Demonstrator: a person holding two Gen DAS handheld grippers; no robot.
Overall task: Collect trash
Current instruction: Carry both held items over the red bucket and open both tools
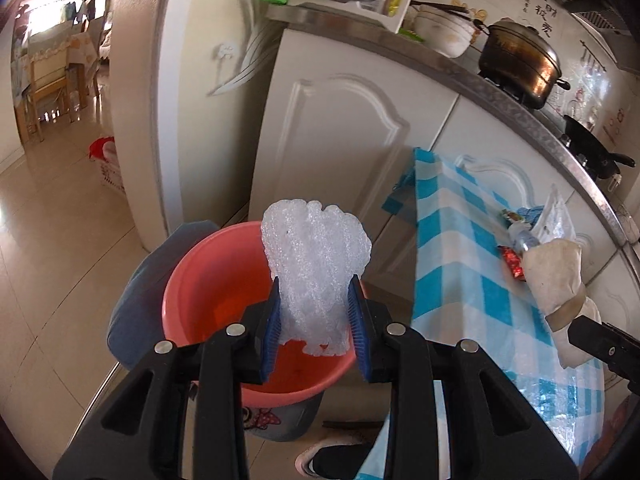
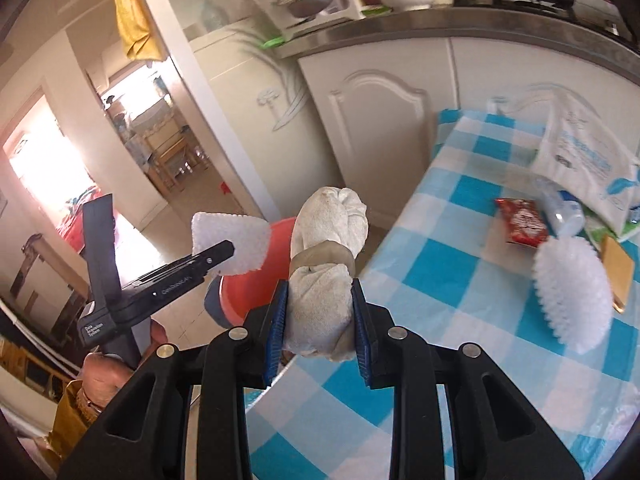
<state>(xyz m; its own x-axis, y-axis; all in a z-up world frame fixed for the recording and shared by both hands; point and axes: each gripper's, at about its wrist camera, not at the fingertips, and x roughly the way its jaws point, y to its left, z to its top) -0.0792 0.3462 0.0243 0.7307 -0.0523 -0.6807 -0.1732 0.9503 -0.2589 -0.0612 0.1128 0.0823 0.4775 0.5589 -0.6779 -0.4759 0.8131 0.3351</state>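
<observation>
1. Left gripper (image 1: 314, 318): both blue pads press the lower part of a white foam piece (image 1: 316, 264); jaws clenched on it, narrow gap.
2. Foam piece: long axis runs straight out from between the fingers, broad lumpy end pointing away from the camera, ragged end hanging just behind the pads.
3. Beyond and beneath the left fingertips sits a pink bucket (image 1: 208, 280); the foam is over its open mouth, apart from the rim. A grey-blue cloth (image 1: 136, 296) lies against the bucket's far-left side.
4. Right gripper (image 2: 320, 314): pads closed on a dirty white cloth bundle (image 2: 324, 264) bound at mid-length by a tan band (image 2: 320, 258). Grip sits below the band.
5. Bundle: long axis in line with the fingers, knotted end pointing forward and up, away from the camera.
6. To the right of the right fingers is a blue-checked tablecloth (image 2: 440, 280) carrying a red wrapper (image 2: 520, 226), a clear plastic bottle (image 2: 564, 212), a white printed bag (image 2: 584, 152) and a white foam net (image 2: 572, 292), all well apart from the pads.
7. Left of the right fingers, in the right wrist view, the left gripper shows with the foam at its tip, held by a hand (image 2: 104, 376); the bucket lies beyond both.
</observation>
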